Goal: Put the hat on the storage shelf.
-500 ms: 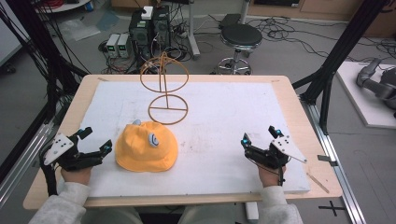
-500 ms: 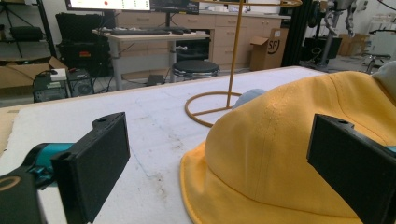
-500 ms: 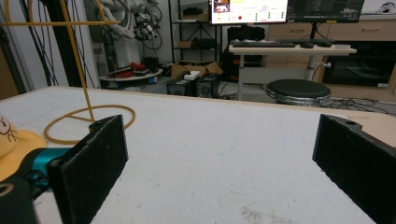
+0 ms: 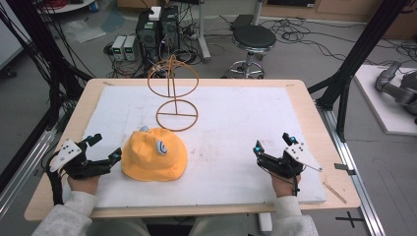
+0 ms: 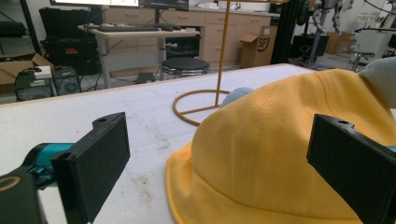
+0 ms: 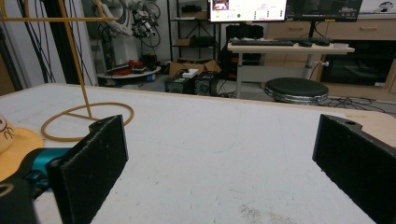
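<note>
A yellow hat (image 4: 154, 154) lies crown-up on the white mat (image 4: 236, 123) that covers my wooden bench (image 4: 314, 118), toward the near left of the mat. A small white and blue patch shows on the crown in the high view, and a bit of pale blue-grey pokes out at the hat's far edge.

My left gripper (image 4: 101, 150) sits just to the left of the hat, its jaws spread wide and holding nothing. In the left gripper view (image 5: 219, 163), the hat's brim (image 5: 187, 196) and crown rise between my two black jaws, the right one standing in front of the yellow cloth; whether it touches the cloth I cannot tell.

My right gripper (image 4: 273, 143) rests well apart from the hat, at the near right of the mat. Its jaws are also wide open and empty. In the right gripper view (image 6: 219, 163) bare white mat lies between them, and the hat's brim (image 6: 16, 154) shows at the far left edge.

Beyond the hat stands a wire stand (image 4: 174, 93) of orange-tan colour: a flat ring with cross bars at the base, a thin upright post, and crossed hoops at the top. Its base ring sits just beyond the hat's far edge.

Past the bench, on the floor, stand a black stool (image 4: 253, 39) and some computer boxes (image 4: 157, 29) amid loose cables.
</note>
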`<action>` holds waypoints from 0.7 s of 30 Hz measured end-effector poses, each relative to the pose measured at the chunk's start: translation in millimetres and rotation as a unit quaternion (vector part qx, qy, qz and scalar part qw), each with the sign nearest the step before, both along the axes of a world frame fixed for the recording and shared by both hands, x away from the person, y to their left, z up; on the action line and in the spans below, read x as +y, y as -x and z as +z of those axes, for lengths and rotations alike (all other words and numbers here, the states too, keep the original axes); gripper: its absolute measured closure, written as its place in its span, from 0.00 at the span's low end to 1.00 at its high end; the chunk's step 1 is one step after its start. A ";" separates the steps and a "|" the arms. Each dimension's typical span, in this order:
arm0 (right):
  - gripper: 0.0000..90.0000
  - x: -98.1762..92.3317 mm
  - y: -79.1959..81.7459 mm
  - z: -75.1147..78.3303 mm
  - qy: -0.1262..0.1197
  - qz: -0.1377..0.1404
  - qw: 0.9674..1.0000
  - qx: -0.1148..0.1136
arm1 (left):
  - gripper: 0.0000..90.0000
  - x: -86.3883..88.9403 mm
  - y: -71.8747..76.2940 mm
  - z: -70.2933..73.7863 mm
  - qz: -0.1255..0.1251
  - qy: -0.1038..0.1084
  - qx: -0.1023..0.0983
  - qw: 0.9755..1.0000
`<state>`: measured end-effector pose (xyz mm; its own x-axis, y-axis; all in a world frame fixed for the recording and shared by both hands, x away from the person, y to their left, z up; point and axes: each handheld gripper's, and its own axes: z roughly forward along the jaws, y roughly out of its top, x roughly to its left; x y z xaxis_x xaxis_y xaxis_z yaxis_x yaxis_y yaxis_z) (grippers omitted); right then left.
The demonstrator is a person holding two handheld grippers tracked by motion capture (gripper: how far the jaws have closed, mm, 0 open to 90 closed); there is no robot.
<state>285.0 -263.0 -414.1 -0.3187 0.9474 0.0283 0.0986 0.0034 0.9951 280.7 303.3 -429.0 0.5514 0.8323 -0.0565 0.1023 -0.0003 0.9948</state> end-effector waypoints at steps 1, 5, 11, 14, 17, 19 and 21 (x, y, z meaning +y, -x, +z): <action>0.03 0.0 -0.3 -0.1 0.004 -0.001 1.000 -0.001 | 0.07 -3.1 -0.9 1.3 -0.004 -0.005 -0.001 1.000; 0.03 1.3 -0.7 -0.7 0.006 -0.004 1.000 0.002 | 0.07 -10.9 -3.3 3.7 -0.010 -0.005 0.000 1.000; 0.03 4.6 -1.7 -1.8 0.021 -0.002 1.000 0.003 | 0.07 -24.4 -9.8 6.2 -0.033 -0.016 0.001 0.999; 0.03 5.4 -1.6 -1.7 0.023 -0.003 1.000 0.004 | 0.07 -28.0 -13.0 5.9 -0.041 -0.013 0.005 0.999; 0.03 5.4 -2.0 -2.1 0.025 -0.006 1.000 0.004 | 0.07 -33.4 -18.5 3.6 -0.037 -0.019 0.011 0.999; 0.03 5.8 -2.2 -2.2 0.027 -0.005 1.000 0.004 | 0.07 -35.3 -20.1 3.2 -0.036 -0.024 0.012 0.999; 0.03 6.4 -2.1 -2.4 0.028 -0.005 1.000 0.005 | 0.07 -37.8 -20.9 3.5 -0.036 -0.024 0.010 0.999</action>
